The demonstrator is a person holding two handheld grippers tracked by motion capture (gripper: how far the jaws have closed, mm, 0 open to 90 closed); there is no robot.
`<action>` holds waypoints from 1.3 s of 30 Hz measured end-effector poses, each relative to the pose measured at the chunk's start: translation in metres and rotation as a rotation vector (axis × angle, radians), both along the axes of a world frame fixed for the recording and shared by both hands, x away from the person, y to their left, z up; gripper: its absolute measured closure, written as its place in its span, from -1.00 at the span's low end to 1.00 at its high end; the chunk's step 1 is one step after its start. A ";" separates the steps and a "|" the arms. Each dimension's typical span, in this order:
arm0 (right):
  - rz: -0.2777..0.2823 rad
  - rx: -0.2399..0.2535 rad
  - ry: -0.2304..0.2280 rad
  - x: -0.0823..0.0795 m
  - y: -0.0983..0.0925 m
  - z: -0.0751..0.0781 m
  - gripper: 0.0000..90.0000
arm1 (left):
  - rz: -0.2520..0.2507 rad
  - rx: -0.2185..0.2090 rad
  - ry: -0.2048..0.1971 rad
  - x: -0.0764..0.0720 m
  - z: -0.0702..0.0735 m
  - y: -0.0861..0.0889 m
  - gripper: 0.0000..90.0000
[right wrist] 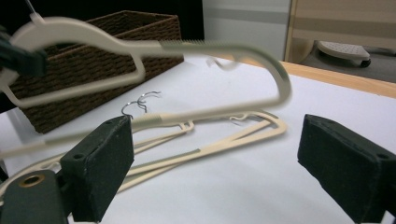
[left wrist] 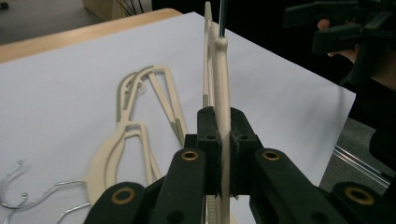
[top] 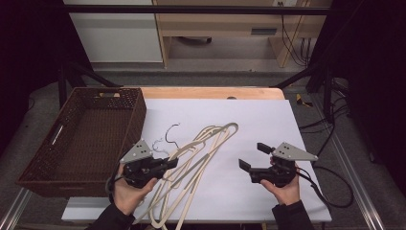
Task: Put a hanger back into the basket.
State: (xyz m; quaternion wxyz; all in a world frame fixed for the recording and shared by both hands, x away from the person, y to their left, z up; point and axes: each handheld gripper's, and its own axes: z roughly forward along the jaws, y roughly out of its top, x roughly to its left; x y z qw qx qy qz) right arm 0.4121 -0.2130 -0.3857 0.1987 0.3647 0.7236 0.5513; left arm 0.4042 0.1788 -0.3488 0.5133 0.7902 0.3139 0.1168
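Clamped tight at lower left of the high view: left gripper (top: 168,163), fingers (left wrist: 208,135) pinched flat on the neck of one cream plastic hanger (top: 203,143), raised a little off the white sheet. Seen along those fingers in the left gripper view, hanger on edge, a thin pale blade running straight away up the middle of the frame, dark hook wire at its far tip. Long axis in the high view: slanting from lower left to upper centre, shoulder loop farthest from the fingers. Over at lower right, right gripper (top: 253,155) spread wide, fingers (right wrist: 100,163) holding nothing, no earlier picture needed to call that one empty. From the right gripper view, lifted hanger across the upper left of the frame, well clear of both black pads, ribbed grip strip along its top arm, smooth matte curve at the shoulder. So left hand plainly nearer, already in charge; basket (top: 122,103) just to its left side, short swing likely. Beneath and beyond: pile of hangers (top: 177,191) still flat on the tabletop (top: 258,124), same cream plastic, tangled and overlapping, thin metal hooks (top: 170,136) curled near the basket's corner. Farther back, dark woven wicker, rectangular, slot handles, deep and bare inside. Snag risk, by judgement: hooks catching neighbours on the way.
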 end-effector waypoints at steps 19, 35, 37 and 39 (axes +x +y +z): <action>-0.062 -0.025 -0.010 -0.003 -0.020 -0.002 -0.87 | 0.062 0.003 -0.134 0.027 0.080 0.060 0.90; -0.067 -0.017 -0.006 -0.002 -0.022 -0.002 -0.89 | 0.137 0.061 -0.160 0.064 0.088 0.120 0.90; -0.069 -0.018 -0.004 -0.002 -0.022 -0.003 -0.89 | 0.150 0.065 -0.161 0.067 0.088 0.128 0.90; -0.072 -0.021 -0.004 -0.001 -0.022 -0.003 -0.90 | 0.167 0.082 -0.166 0.070 0.087 0.136 0.90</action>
